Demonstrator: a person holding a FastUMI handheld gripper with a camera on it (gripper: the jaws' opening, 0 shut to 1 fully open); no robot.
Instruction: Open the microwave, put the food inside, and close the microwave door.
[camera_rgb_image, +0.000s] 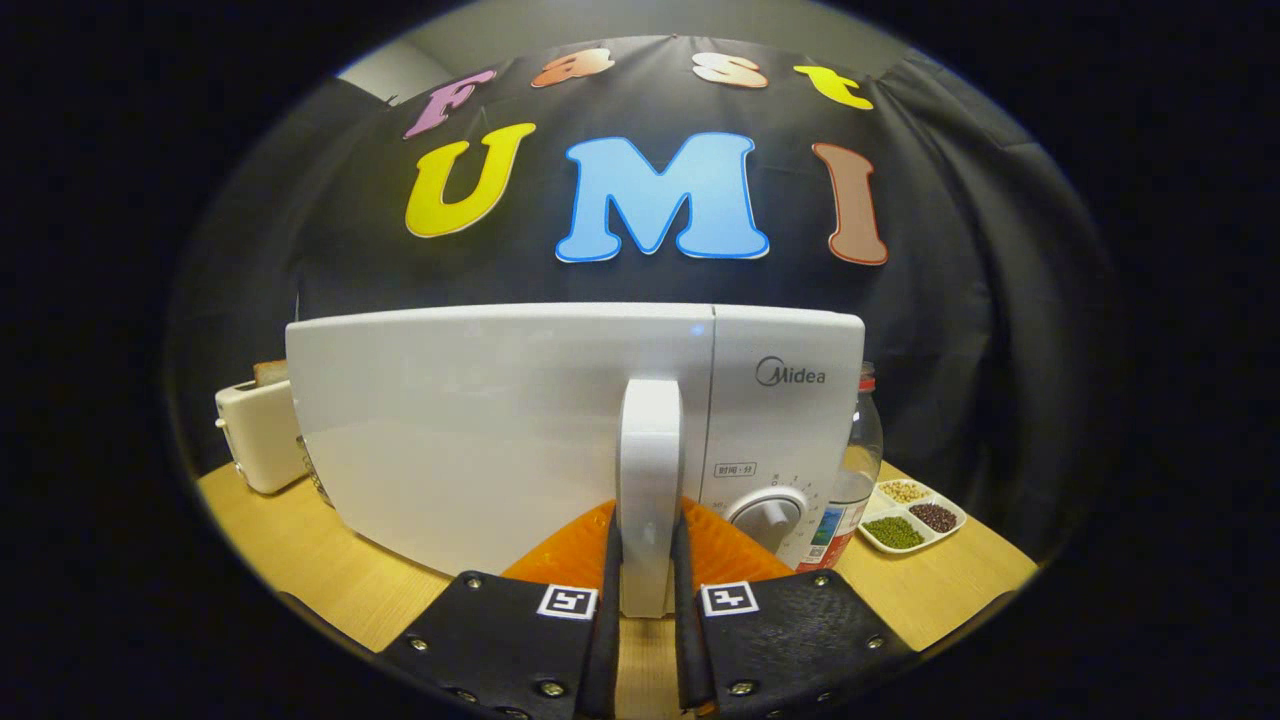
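Gripping one handle (650, 470): tongs (648, 590).

White microwave (520, 430), cream toaster (262, 435), black-and-orange hand-held gripper (648, 560), light wooden table (300, 550).

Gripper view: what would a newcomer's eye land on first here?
The white microwave on the wooden table, its door handle clamped between the tongs. Left of it stands a toaster; right, a jar and a divided dish of beans.
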